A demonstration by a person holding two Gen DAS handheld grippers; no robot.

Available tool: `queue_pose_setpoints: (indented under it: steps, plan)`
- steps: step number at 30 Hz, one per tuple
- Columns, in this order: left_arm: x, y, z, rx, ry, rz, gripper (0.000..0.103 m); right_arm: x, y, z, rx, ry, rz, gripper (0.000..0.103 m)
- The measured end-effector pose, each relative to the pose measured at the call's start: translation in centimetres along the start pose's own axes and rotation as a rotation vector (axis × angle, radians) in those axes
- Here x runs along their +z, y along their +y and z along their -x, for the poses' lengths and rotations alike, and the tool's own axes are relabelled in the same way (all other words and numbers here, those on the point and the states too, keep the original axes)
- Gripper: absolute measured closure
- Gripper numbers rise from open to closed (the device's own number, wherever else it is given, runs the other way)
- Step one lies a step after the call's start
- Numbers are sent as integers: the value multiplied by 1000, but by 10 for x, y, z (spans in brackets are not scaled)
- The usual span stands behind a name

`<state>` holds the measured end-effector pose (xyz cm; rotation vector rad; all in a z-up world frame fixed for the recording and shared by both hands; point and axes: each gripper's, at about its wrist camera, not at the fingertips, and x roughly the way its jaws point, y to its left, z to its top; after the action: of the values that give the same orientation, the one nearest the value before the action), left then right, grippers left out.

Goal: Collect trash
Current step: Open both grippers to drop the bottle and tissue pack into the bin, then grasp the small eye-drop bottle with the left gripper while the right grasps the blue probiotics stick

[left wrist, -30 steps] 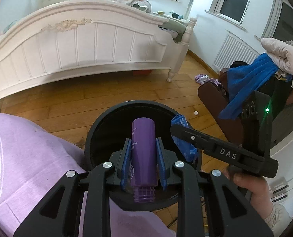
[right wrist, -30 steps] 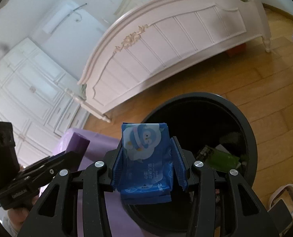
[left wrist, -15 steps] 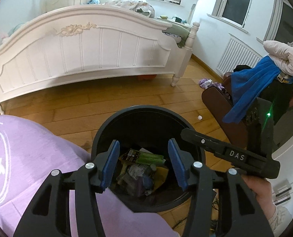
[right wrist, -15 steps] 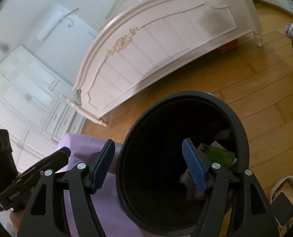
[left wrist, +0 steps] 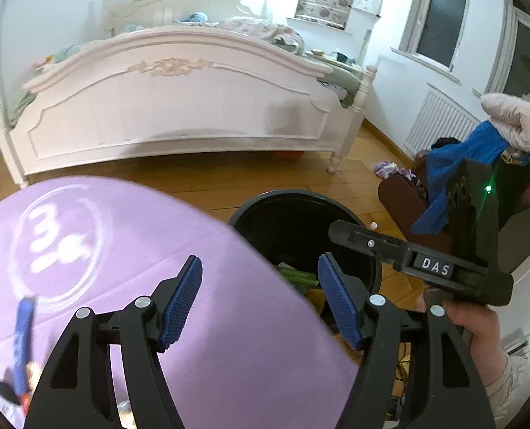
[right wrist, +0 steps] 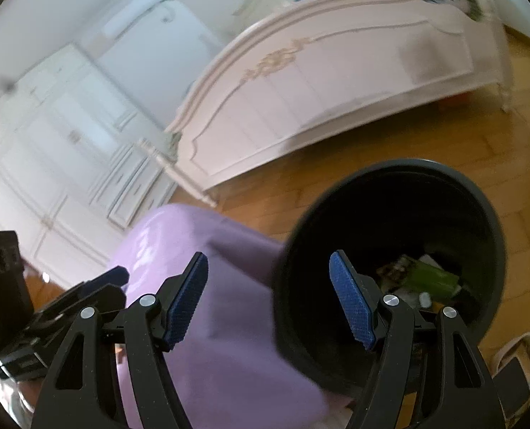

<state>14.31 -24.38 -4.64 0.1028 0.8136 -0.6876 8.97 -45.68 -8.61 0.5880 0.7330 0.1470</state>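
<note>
Wooden bedroom floor [left wrist: 207, 178] runs under a white bed [left wrist: 179, 107] at the top of both views. "DAS" is printed on the right gripper [right wrist: 268, 300], seen at the right of the left view. A large "3" marks the purple cushion [left wrist: 157, 268] at lower left. Both it and the left gripper [left wrist: 259, 300] stand wide and empty; the left jaws have just been opening. The black trash bin [right wrist: 479, 207], lower right, holds green packaging [right wrist: 431, 279] among other litter.
</note>
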Motion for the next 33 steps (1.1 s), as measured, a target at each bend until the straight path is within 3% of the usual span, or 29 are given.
queue_pose_setpoints:
  steps: [7,12,14,19,23,26,33]
  plan:
    - [-29,64,59,73,-55,115,35,-7,71,-15,51,58,135,33]
    - [-62,123,99,189,-77,214,36,-19,120,-35,86,111,217,33]
    - [-76,140,110,244,-75,225,36,-24,140,-44,97,134,247,33]
    - [-103,169,121,285,-41,254,37,-37,179,-68,116,189,313,33]
    - [-116,188,114,289,35,268,49,-48,217,-94,116,264,386,33]
    - [-122,197,115,252,39,304,53,-55,242,-112,113,313,454,33]
    - [-122,185,104,230,67,236,54,-69,280,-154,74,427,583,33]
